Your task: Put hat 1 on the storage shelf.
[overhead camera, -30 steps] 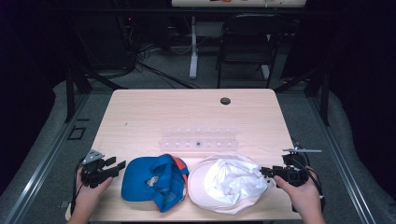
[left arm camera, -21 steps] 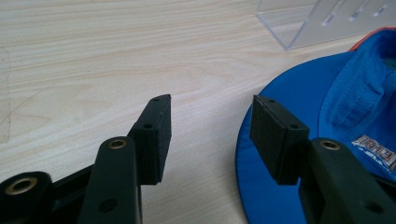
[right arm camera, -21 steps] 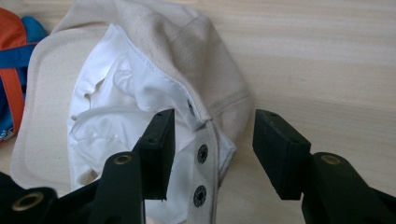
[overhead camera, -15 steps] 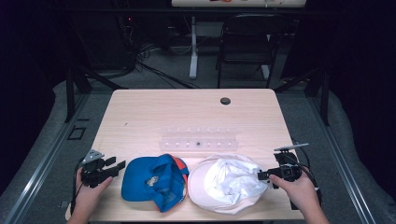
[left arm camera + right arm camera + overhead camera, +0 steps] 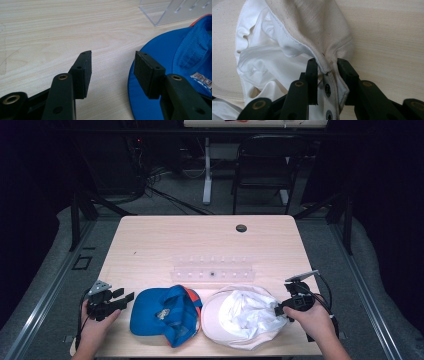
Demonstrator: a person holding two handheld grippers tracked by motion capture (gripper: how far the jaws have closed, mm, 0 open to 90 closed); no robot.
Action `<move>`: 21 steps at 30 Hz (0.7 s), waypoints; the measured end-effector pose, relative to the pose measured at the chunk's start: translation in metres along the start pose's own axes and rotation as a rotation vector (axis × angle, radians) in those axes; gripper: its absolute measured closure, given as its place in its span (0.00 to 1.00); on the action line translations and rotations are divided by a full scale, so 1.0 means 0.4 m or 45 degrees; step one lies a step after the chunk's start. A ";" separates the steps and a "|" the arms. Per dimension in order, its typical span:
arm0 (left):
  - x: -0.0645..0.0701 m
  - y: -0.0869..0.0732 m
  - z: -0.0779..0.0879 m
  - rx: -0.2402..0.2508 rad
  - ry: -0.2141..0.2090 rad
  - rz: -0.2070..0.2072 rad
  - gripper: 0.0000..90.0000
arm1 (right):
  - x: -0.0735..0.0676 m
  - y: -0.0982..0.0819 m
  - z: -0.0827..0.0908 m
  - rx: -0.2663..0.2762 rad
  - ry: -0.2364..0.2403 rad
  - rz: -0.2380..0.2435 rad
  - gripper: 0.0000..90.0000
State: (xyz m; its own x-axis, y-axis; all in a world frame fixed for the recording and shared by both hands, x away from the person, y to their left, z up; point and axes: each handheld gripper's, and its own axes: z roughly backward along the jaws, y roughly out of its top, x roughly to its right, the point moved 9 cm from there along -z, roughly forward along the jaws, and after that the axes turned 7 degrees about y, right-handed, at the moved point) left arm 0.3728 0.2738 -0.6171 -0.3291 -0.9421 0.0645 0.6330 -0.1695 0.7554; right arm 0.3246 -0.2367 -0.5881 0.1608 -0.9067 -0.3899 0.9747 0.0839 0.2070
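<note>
A blue cap [image 5: 165, 315] with an orange trim lies upside down near the table's front edge; its blue brim [image 5: 162, 52] reaches up to my left gripper. Beside it on the right lies a cream-white cap [image 5: 245, 317] with a shiny white lining [image 5: 262, 57]. My left gripper [image 5: 125, 296] [image 5: 112, 72] stands open just left of the blue cap, one pad over the brim's edge. My right gripper [image 5: 280, 309] [image 5: 327, 72] is shut on the white cap's back edge, by its snap strap [image 5: 328, 90].
A clear plastic rack [image 5: 212, 272] [image 5: 175, 11] lies across the middle of the wooden table [image 5: 200, 240]. A round cable hole [image 5: 241, 228] sits at the far side. A dark chair [image 5: 270, 165] and table legs stand beyond.
My right gripper has moved left to the white cap and closed on its back edge. The left gripper has stayed where it was.
</note>
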 end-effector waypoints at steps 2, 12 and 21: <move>0.001 0.000 0.000 -0.003 -0.002 -0.004 0.55 | -0.001 0.001 0.004 0.002 -0.004 0.001 0.82; 0.002 0.000 0.000 -0.002 -0.002 -0.006 0.55 | -0.014 0.007 0.022 -0.004 -0.036 0.002 0.88; 0.002 0.000 0.001 -0.002 -0.002 -0.006 0.55 | -0.034 0.024 0.034 0.017 -0.045 0.001 0.89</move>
State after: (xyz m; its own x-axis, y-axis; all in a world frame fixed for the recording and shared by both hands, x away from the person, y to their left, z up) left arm 0.3724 0.2733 -0.6170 -0.3333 -0.9408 0.0620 0.6323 -0.1743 0.7548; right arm 0.3295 -0.2290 -0.5687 0.1555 -0.9207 -0.3580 0.9725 0.0790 0.2192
